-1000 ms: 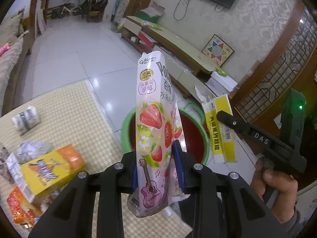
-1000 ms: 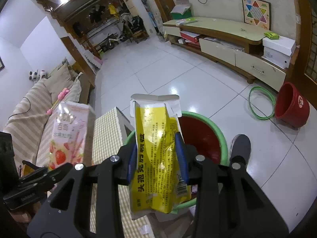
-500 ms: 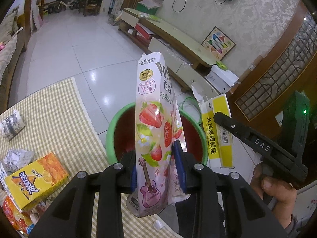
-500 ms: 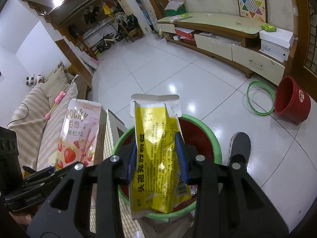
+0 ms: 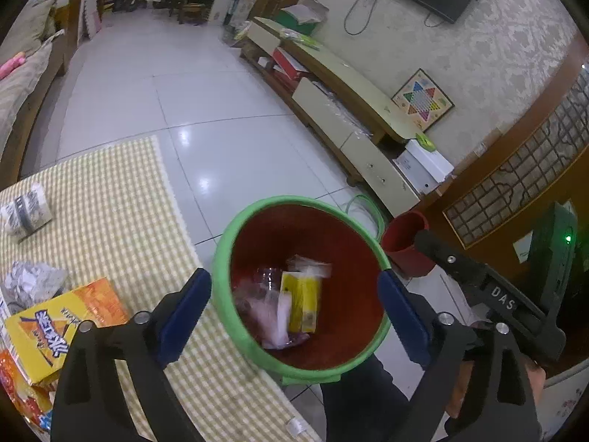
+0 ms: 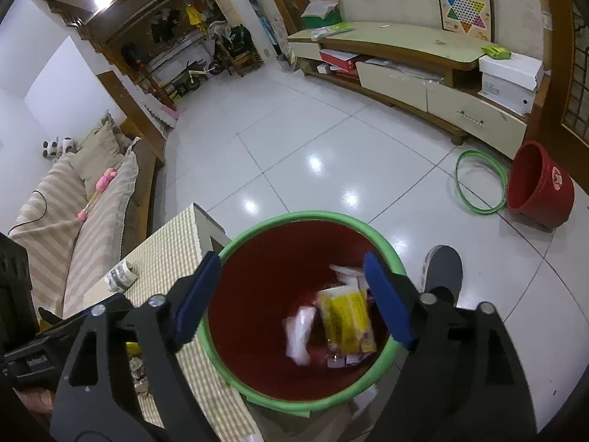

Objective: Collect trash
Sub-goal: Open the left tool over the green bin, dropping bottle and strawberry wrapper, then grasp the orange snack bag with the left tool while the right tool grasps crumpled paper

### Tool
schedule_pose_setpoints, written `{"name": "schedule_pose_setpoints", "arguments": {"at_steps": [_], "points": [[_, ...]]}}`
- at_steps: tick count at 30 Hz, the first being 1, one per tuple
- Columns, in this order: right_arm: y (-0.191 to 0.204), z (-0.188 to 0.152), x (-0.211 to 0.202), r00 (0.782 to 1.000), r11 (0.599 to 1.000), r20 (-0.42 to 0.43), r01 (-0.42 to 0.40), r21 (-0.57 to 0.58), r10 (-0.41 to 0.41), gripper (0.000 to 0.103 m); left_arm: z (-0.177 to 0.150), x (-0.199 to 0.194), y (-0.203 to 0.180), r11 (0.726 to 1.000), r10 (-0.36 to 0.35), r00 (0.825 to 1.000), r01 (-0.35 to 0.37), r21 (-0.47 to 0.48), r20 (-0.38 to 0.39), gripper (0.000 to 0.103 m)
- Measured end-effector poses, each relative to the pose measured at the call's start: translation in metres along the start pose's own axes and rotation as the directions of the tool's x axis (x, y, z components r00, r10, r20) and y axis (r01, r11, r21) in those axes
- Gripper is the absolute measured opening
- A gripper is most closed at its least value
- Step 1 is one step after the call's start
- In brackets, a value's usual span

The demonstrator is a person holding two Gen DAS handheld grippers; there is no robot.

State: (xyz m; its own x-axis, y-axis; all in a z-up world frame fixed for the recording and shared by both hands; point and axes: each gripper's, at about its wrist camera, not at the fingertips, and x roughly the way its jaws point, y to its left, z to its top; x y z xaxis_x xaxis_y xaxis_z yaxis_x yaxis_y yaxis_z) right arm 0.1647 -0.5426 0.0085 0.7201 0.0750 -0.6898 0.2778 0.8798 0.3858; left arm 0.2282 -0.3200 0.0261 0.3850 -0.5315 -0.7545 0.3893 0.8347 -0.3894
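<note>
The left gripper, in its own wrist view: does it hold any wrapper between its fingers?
No. The left gripper is open with nothing between its blue pads, and the yellow wrapper lies inside the red bin.

Tabletop (image 5: 121,199) under a yellow-and-white checked cloth. On it, toward the left edge: a crumpled grey wrapper (image 5: 27,209), a ball of foil (image 5: 33,283), a yellow-orange box (image 5: 62,326), and an orange packet (image 5: 18,390) touching the box's near end. White tiled floor (image 6: 294,140) carries the red bin (image 5: 257,232) with green rim, standing against the tabletop's edge, a second red bucket (image 6: 539,188) and a green hoop (image 6: 478,180) beside it.
</note>
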Motion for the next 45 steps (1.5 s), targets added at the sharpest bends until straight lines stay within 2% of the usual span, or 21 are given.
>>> {"name": "schedule_pose_setpoints", "arguments": {"at_steps": [2,7,18,25,35,45], "points": [[0.003,-0.002,-0.001,1.000,1.000,0.005,0.009,-0.007,-0.009,0.091,-0.002,-0.006,0.008,1.000,0.006,1.000,-0.005,-0.009,0.007,0.091],[0.015,-0.006,-0.006,1.000,0.999,0.014,0.026,-0.035,-0.026,0.098,-0.006,-0.023,0.025,0.999,0.020,0.999,-0.019,-0.026,0.032,0.094],[0.060,-0.025,-0.011,1.000,0.997,0.003,-0.001,-0.083,0.001,0.098,-0.013,-0.083,0.065,0.998,0.050,0.994,-0.045,-0.048,0.095,0.095],[0.112,-0.049,-0.008,0.999,0.987,-0.026,-0.044,-0.155,0.041,0.098,-0.028,-0.130,0.106,0.990,0.114,0.983,-0.101,-0.093,0.141,0.095],[0.185,-0.088,0.009,0.990,0.957,-0.105,-0.119,-0.266,0.094,0.098,-0.071,-0.192,0.199,0.950,0.229,0.958,-0.180,-0.255,0.175,0.095],[0.237,-0.137,0.026,0.974,0.922,-0.199,-0.175,-0.346,0.110,0.098,-0.119,-0.227,0.258,0.909,0.294,0.942,-0.223,-0.353,0.162,0.095]]}}
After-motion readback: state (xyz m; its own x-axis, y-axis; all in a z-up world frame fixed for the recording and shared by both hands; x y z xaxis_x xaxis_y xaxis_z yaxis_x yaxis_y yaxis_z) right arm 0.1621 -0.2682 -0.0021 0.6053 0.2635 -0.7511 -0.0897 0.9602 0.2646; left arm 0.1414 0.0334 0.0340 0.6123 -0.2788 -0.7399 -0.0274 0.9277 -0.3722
